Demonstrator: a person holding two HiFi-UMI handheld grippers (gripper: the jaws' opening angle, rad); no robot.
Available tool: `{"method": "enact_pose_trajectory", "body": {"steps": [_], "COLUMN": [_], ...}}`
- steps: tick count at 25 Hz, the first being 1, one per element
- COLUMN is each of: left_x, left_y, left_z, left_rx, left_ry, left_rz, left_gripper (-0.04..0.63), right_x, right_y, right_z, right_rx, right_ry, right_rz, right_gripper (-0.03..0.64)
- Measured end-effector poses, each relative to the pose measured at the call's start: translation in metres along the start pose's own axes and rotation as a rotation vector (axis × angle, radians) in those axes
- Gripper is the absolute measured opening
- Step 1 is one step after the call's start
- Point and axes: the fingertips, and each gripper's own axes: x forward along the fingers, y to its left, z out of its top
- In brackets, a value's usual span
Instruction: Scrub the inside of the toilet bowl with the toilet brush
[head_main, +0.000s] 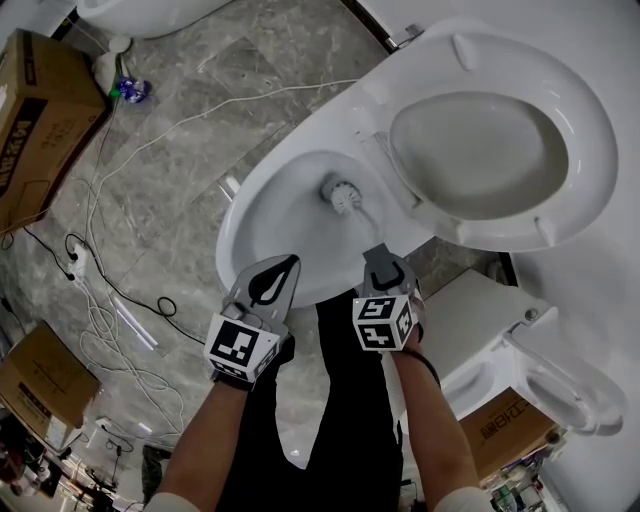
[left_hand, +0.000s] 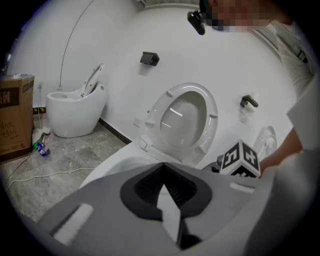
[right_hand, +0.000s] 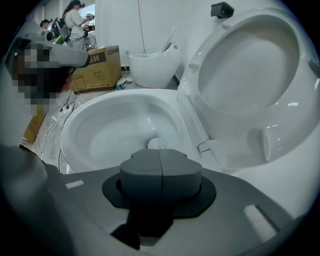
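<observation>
The toilet brush (head_main: 342, 195) has its bristled head low inside the toilet bowl (head_main: 262, 215). Its white handle runs back to my right gripper (head_main: 380, 252), whose jaws are pressed together around it above the bowl's near rim. My left gripper (head_main: 288, 265) hovers just beside, jaws spread and empty. The seat (head_main: 480, 150) stands raised behind the bowl.

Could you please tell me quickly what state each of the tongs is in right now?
Left tongs: open, empty.
Right tongs: closed on the toilet brush.
</observation>
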Motion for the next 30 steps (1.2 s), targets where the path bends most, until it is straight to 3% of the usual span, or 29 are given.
{"method": "enact_pose_trajectory", "body": {"steps": [9,17,30], "left_x": [-0.014,-0.021,0.002], "left_y": [0.003,0.017,0.024], "left_z": [0.0,0.003,-0.006], "left_rx": [-0.001,0.002,0.0], "left_ry": [0.01,0.002,-0.001], "left_rz": [0.003,0.018,0.009], "left_gripper": [0.006,0.006,0.006], "right_x": [-0.021,-0.021,0.04], "right_y": [0.043,0.101,0.061], "right_z": [-0.007,0.014,0.025], "right_rx": [0.009,0.061,0.104], "right_ry": [0.058,0.066,0.109], "right_rz": [0.066,0.135,0.018], "right_gripper": [0.161,0.161,0.161]}}
